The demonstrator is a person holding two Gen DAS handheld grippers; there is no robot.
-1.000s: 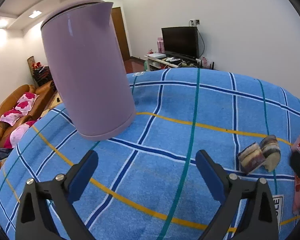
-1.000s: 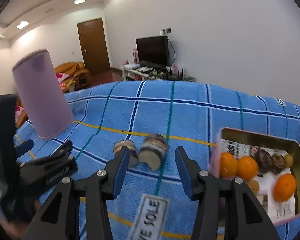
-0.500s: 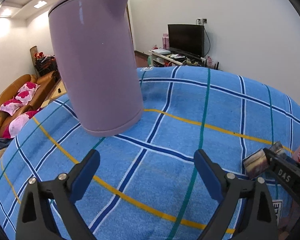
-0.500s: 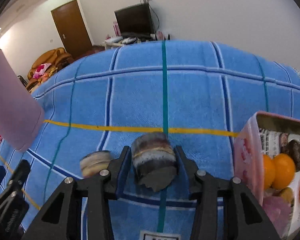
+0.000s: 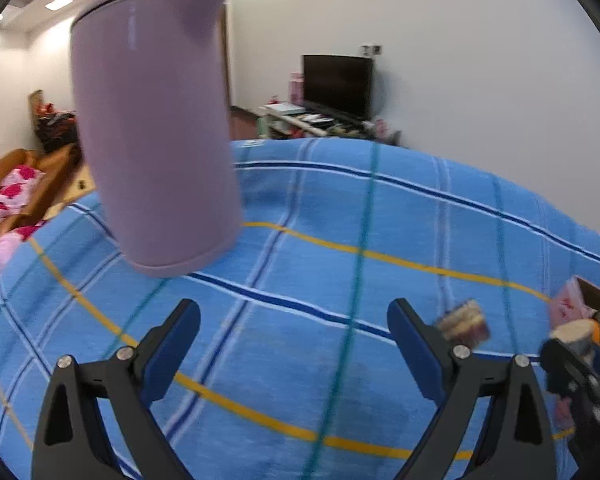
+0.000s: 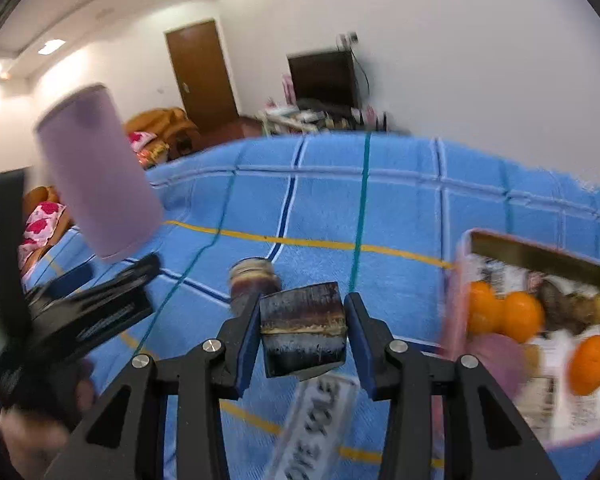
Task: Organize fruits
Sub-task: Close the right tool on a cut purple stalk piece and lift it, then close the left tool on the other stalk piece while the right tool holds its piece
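My right gripper (image 6: pixel 303 332) is shut on a dark, banded cut fruit piece (image 6: pixel 302 330) and holds it above the blue checked cloth. A second similar piece (image 6: pixel 252 278) lies on the cloth just beyond, and shows in the left wrist view (image 5: pixel 462 324). A pink tin tray (image 6: pixel 540 252) at the right holds oranges (image 6: pixel 518 316) and dark fruits (image 6: pixel 560 304). My left gripper (image 5: pixel 294 346) is open and empty over the cloth, left of the loose piece. The right gripper shows at the left view's right edge (image 5: pixel 576 364).
A tall lilac kettle (image 5: pixel 156 128) stands on the cloth at the back left, also seen in the right wrist view (image 6: pixel 96 176). A white label (image 6: pixel 316 420) lies on the cloth under the right gripper. Sofas, a door and a TV stand lie beyond the table.
My right gripper closed on one fruit piece and lifted it off the cloth, leaving the other piece lying there. My left gripper drifted slightly and stays open.
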